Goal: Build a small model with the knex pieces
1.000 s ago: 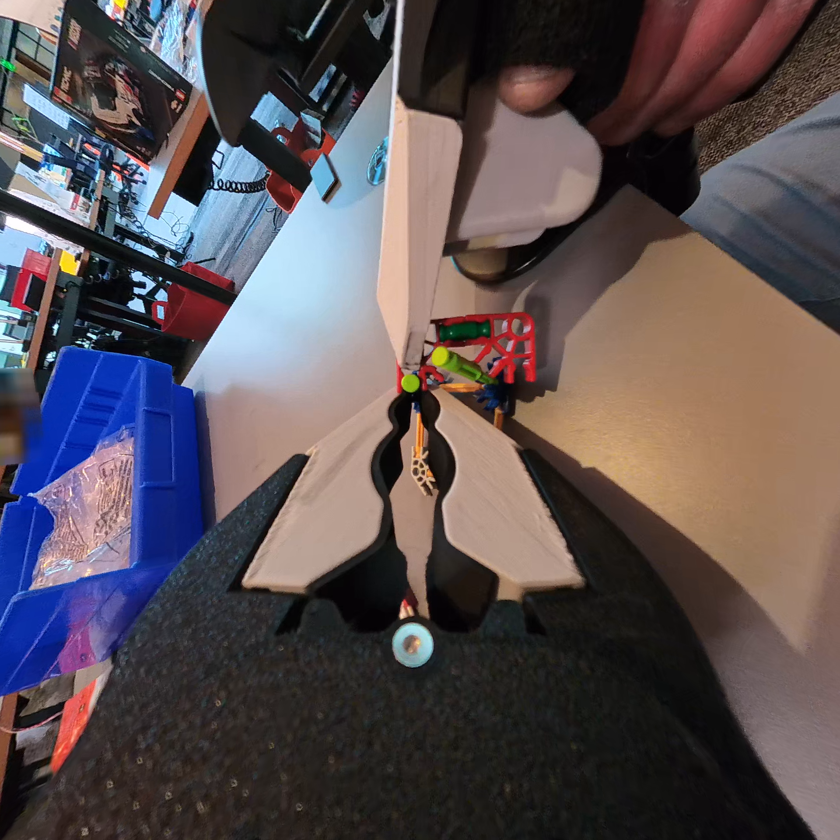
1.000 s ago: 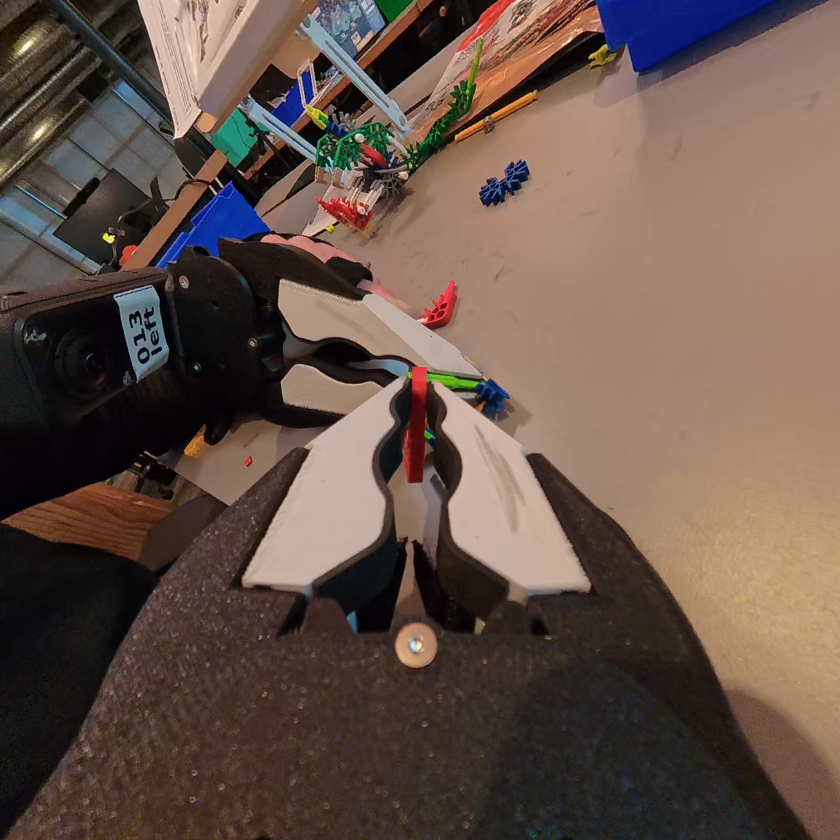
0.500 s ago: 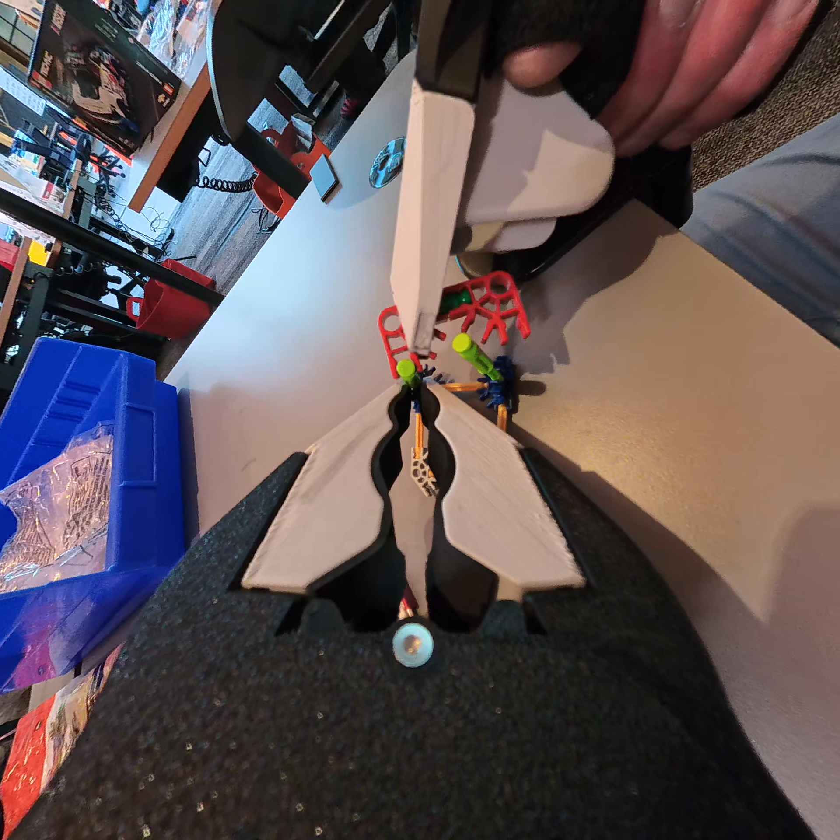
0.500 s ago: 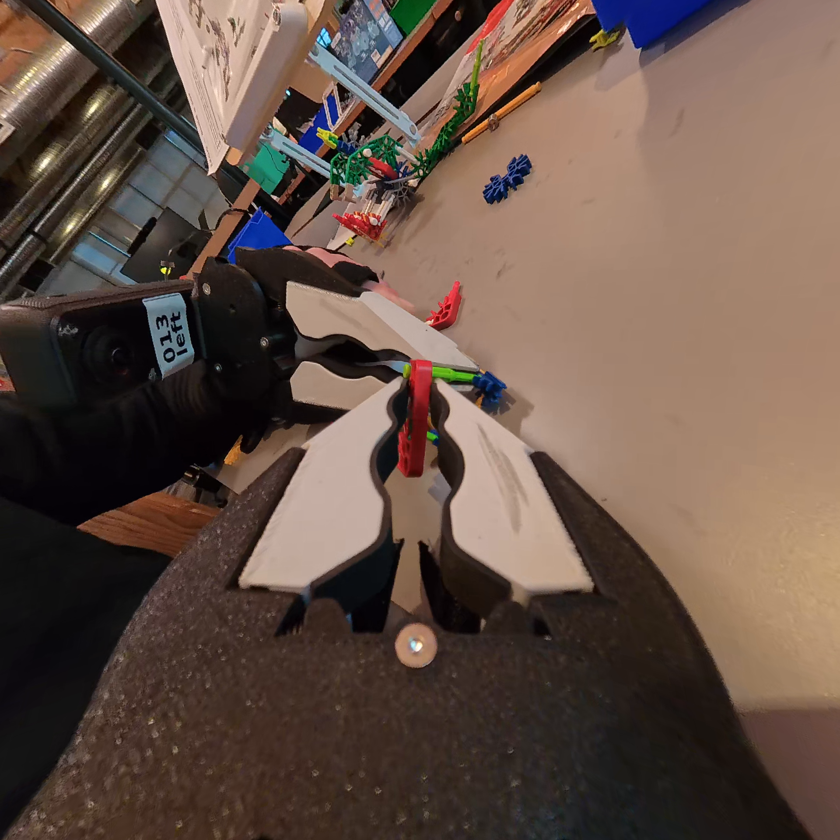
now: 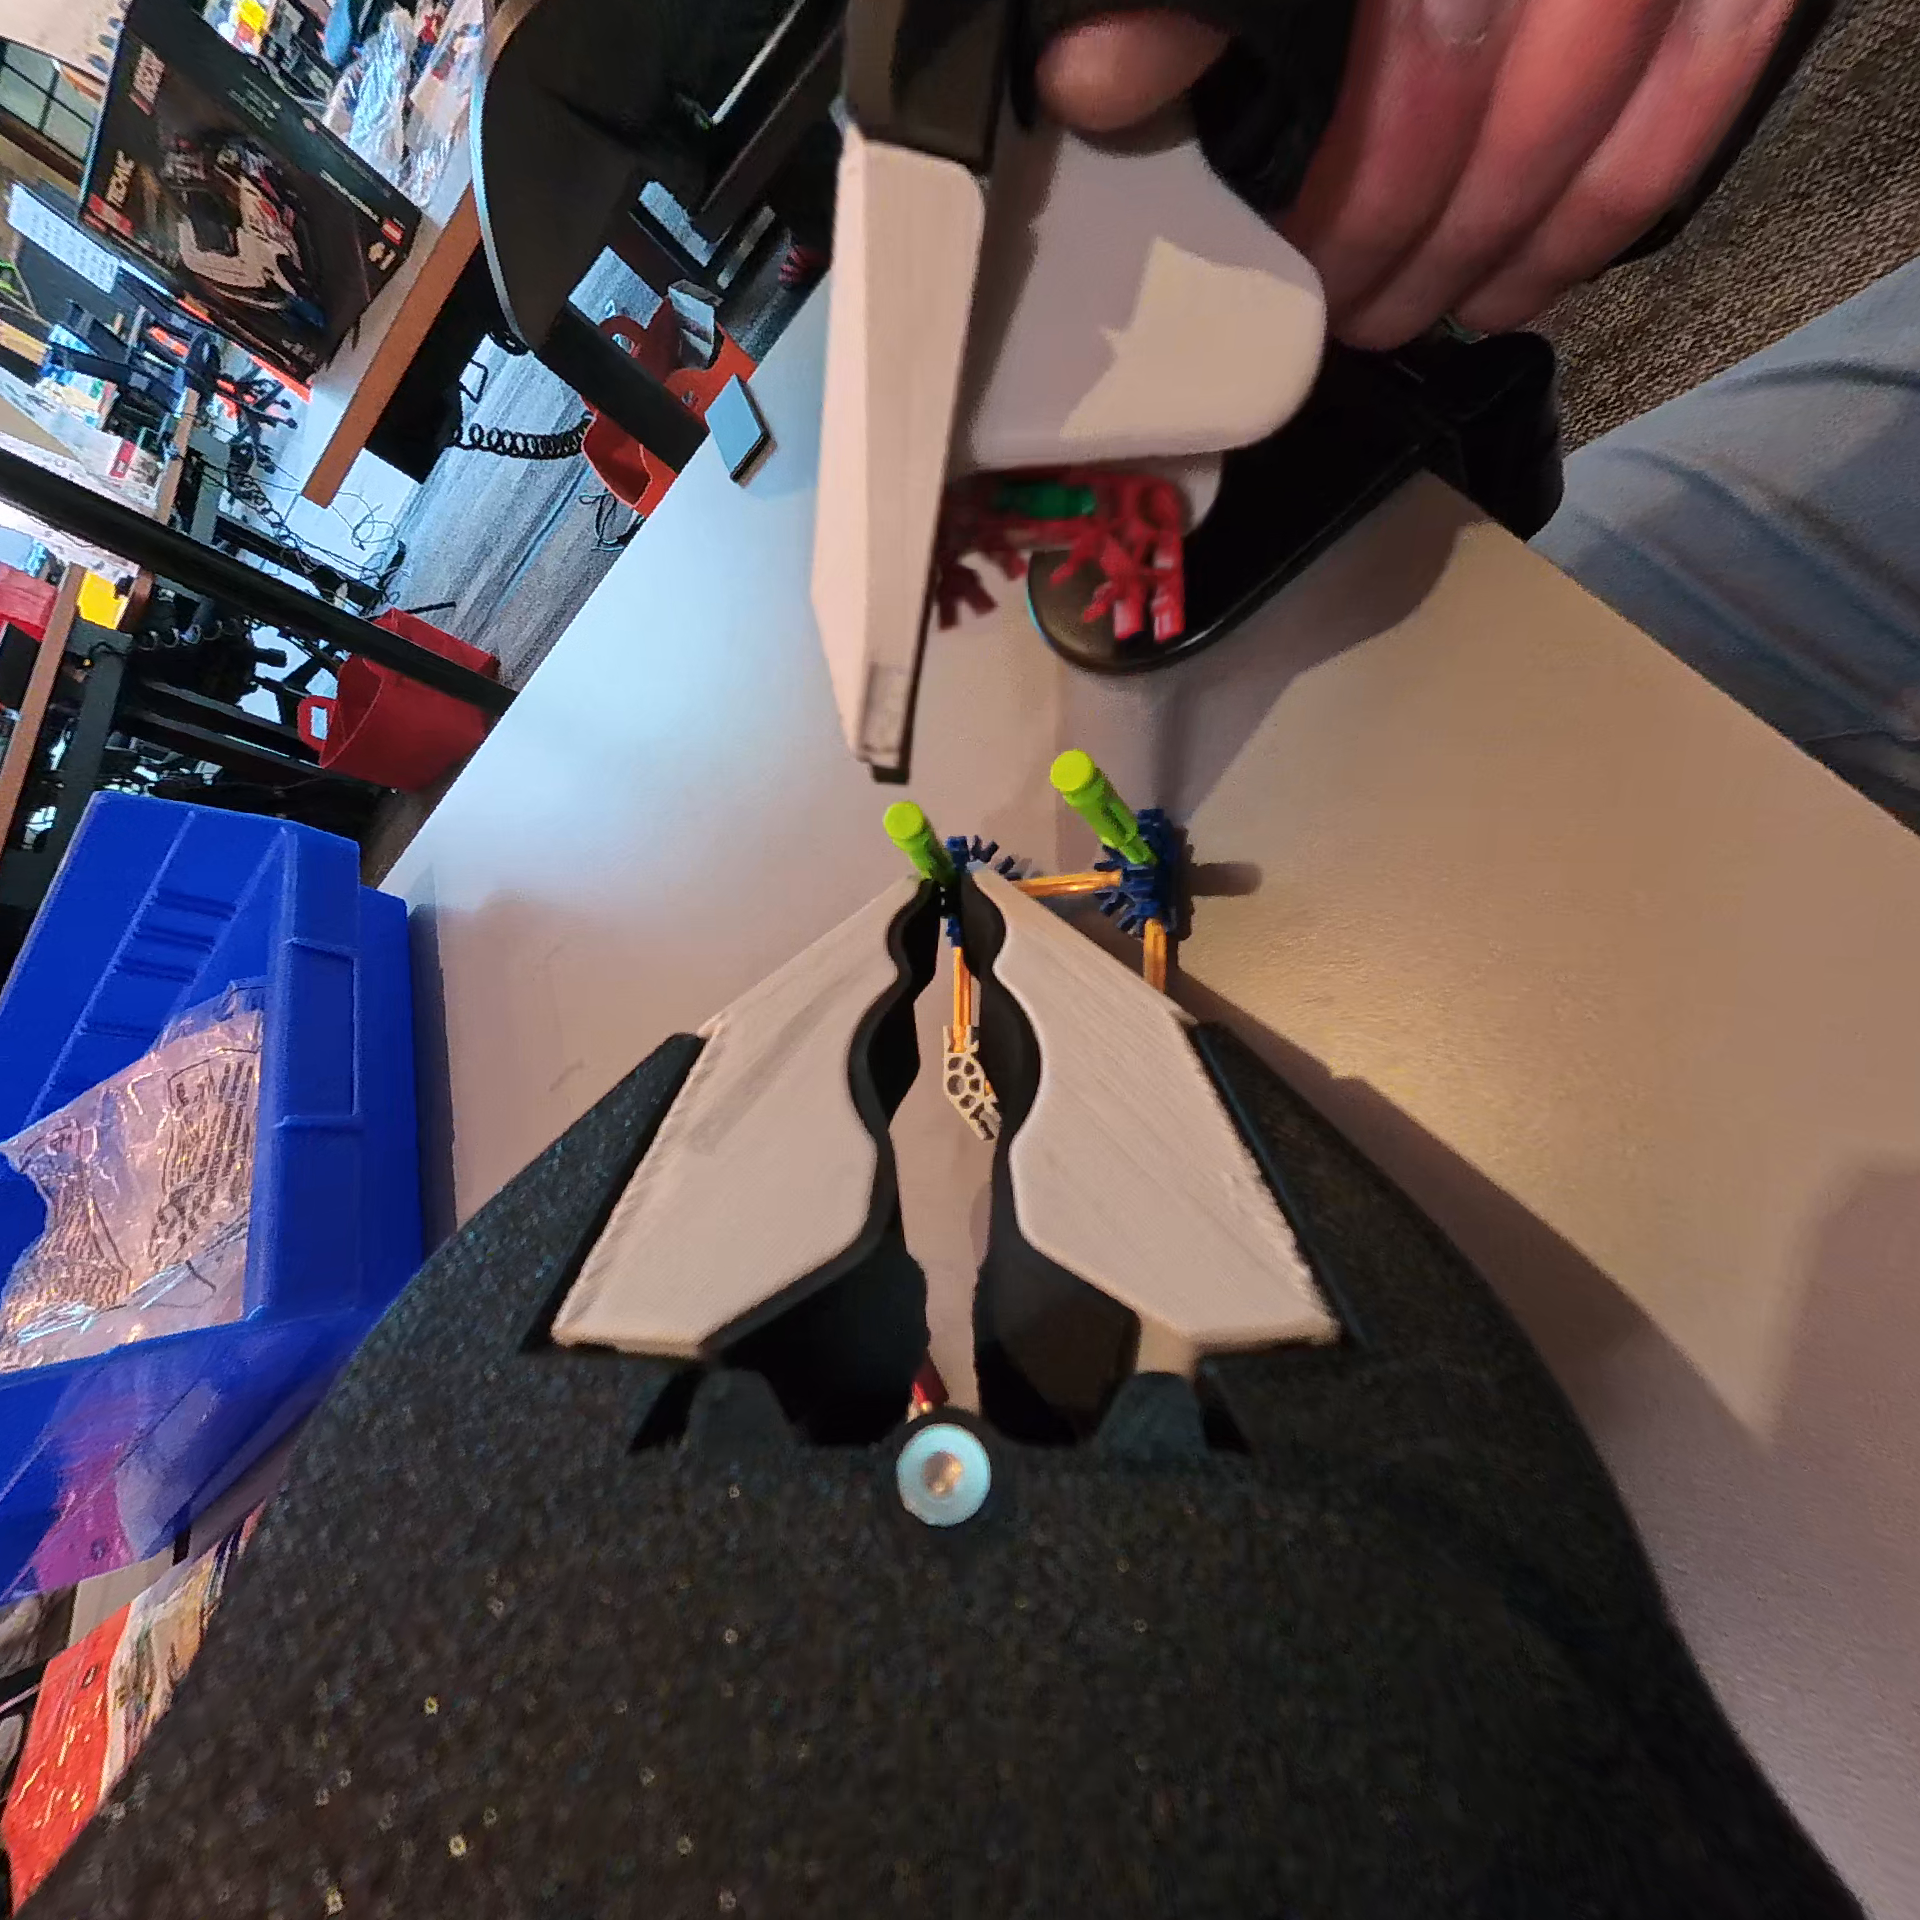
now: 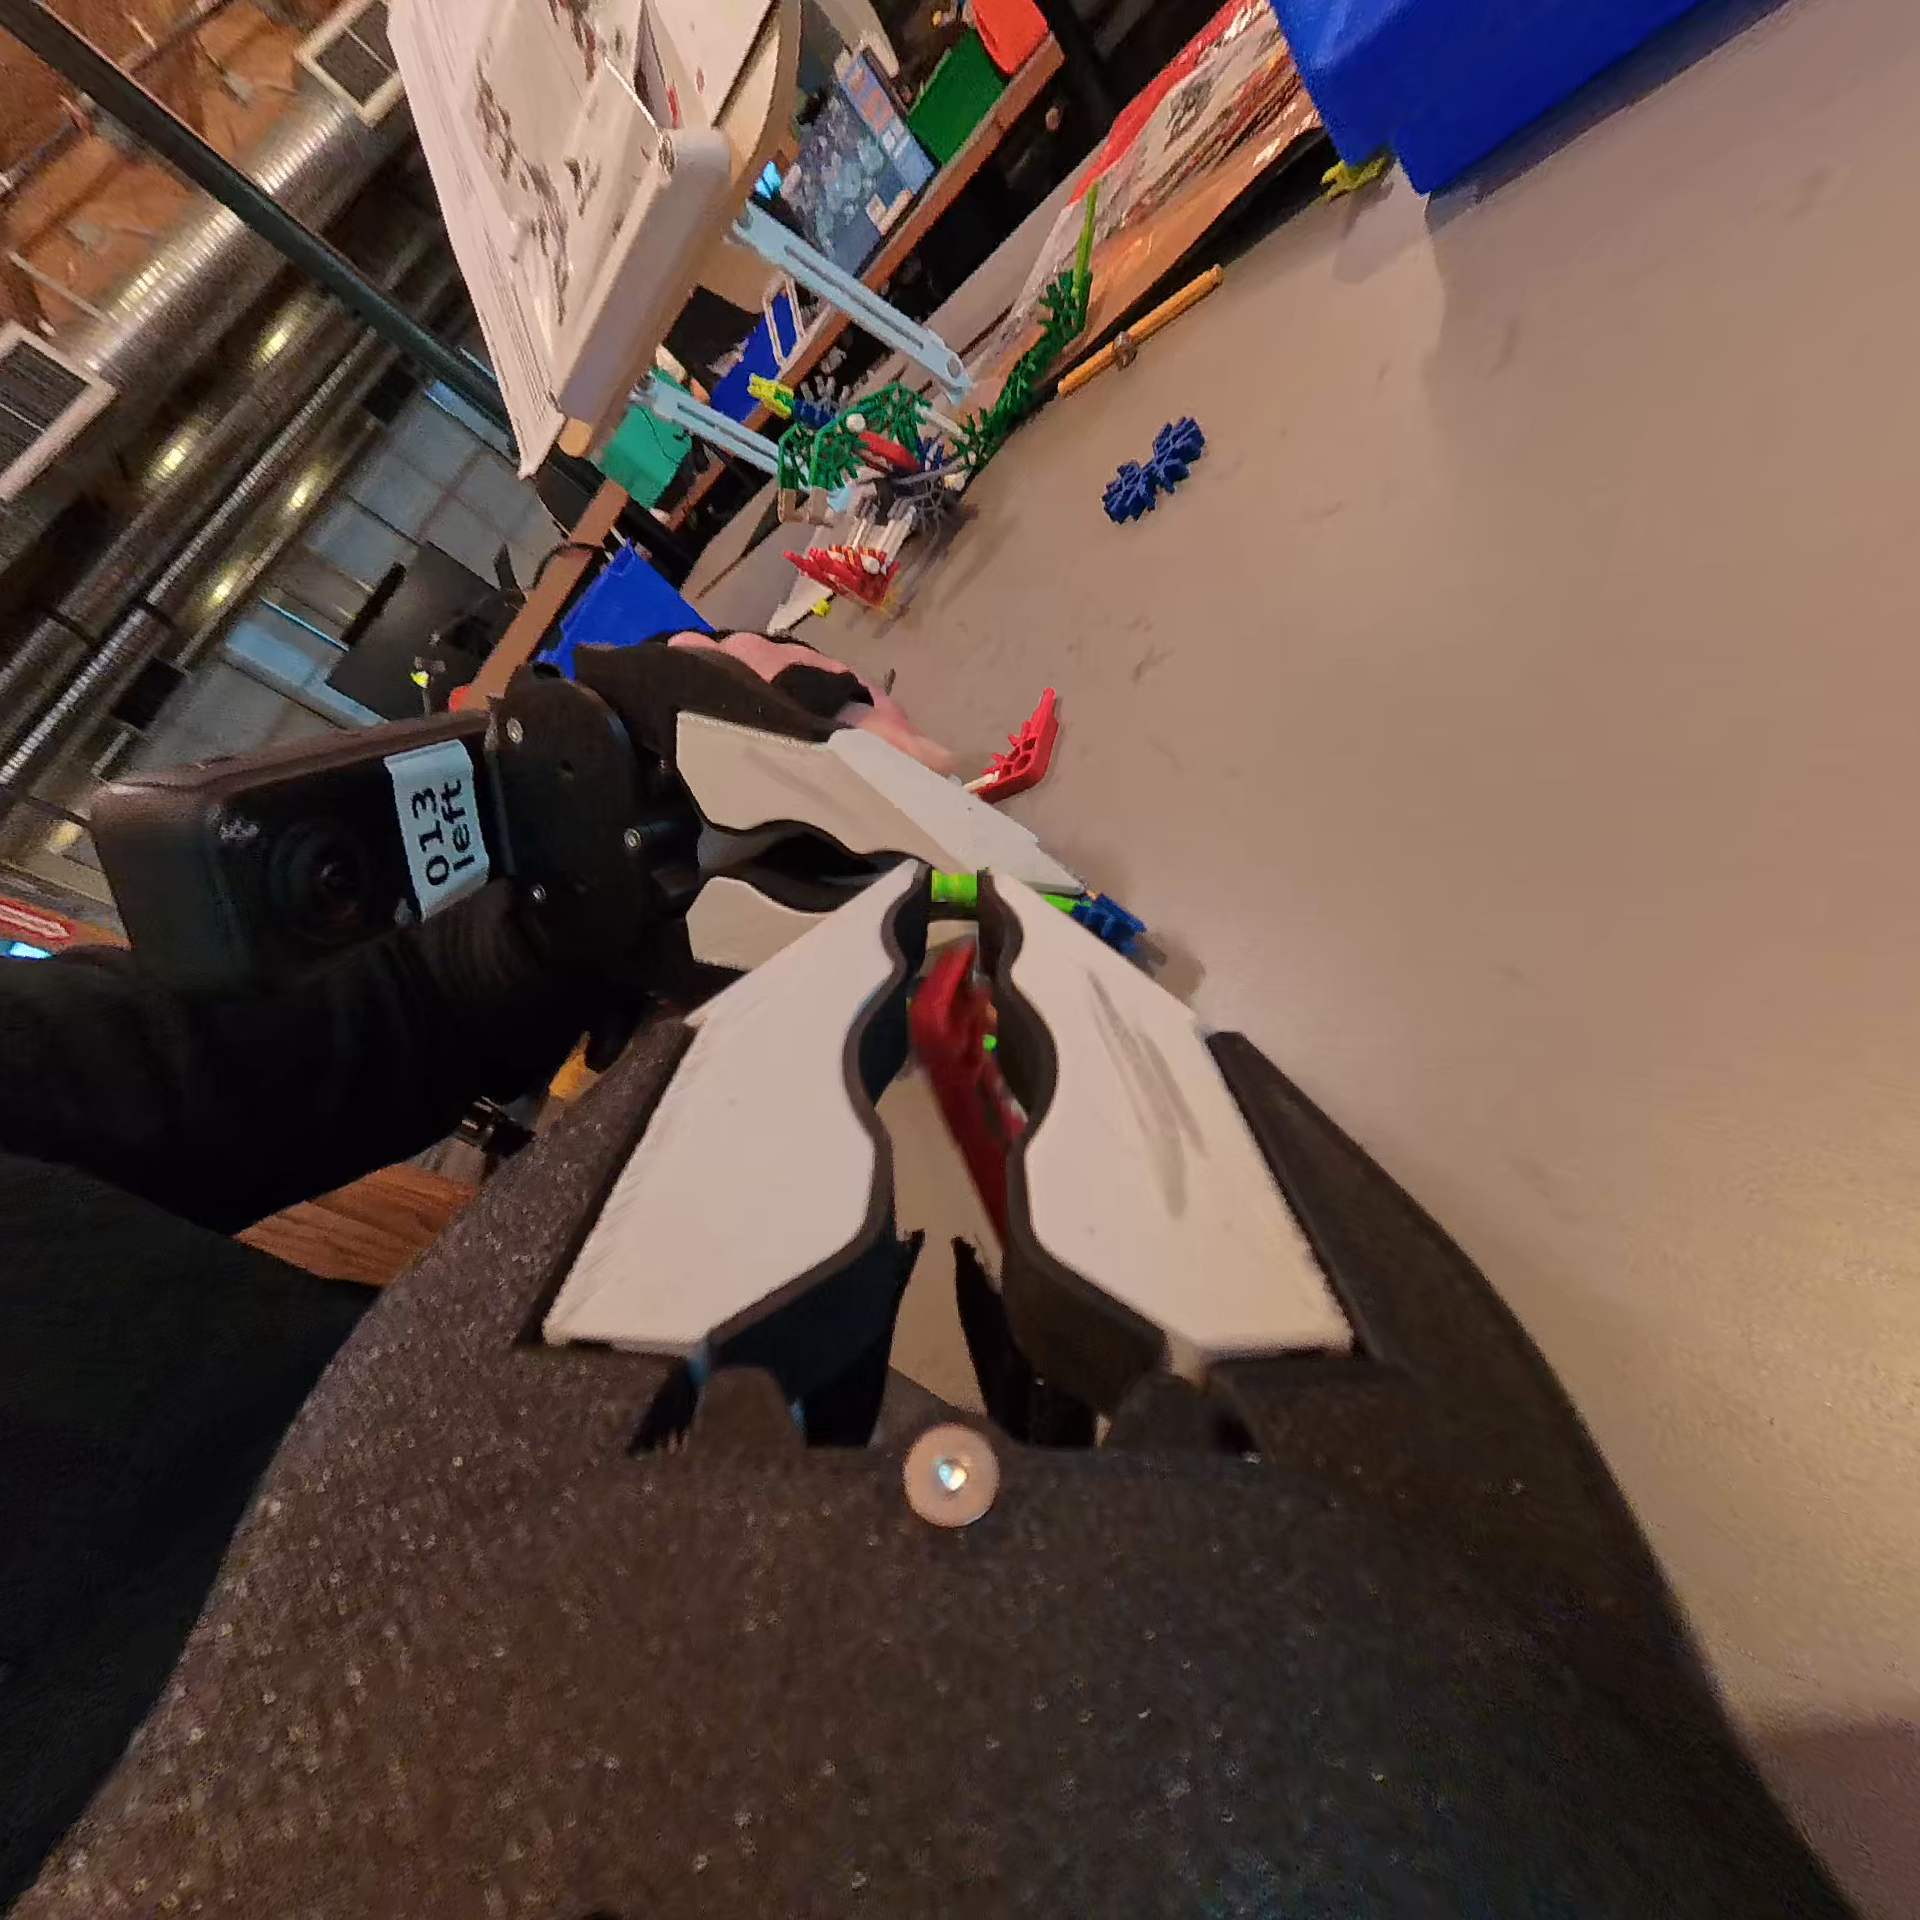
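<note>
Left tool: the left tool (image 5: 951, 883), two white plastic fingers on a black foam-covered body, is clamped on a small assembly of orange rods, blue snowflake connectors and lime-green pegs (image 5: 1049, 894); its tips pinch one blue connector, and an orange rod with a grey lattice piece runs back between the fingers.
Assembly: it rests on the grey desk (image 5: 1507, 1039); a second blue connector with a lime peg sits just right of the tips.
Right tool: the right tool (image 6: 951, 904) has its fingers drawn close on a red lattice plastic connector piece (image 6: 966, 1070), which lies tilted between them, back from the tips; the piece is blurred.
Spacing: in the left wrist view the right tool's tip hangs just above the lime pegs, apart from them, and the red piece shows behind its fingers.
Hands: a hand (image 5: 1455, 156) in a black fingerless glove grips the right tool.
Surroundings: a blue plastic bin (image 5: 208, 1091) holding a clear bag stands at the left; a loose red connector (image 6: 1023, 748), two joined blue snowflake connectors (image 6: 1153, 468) and a green, red and white rod model (image 6: 873, 468) lie farther off on the desk.
</note>
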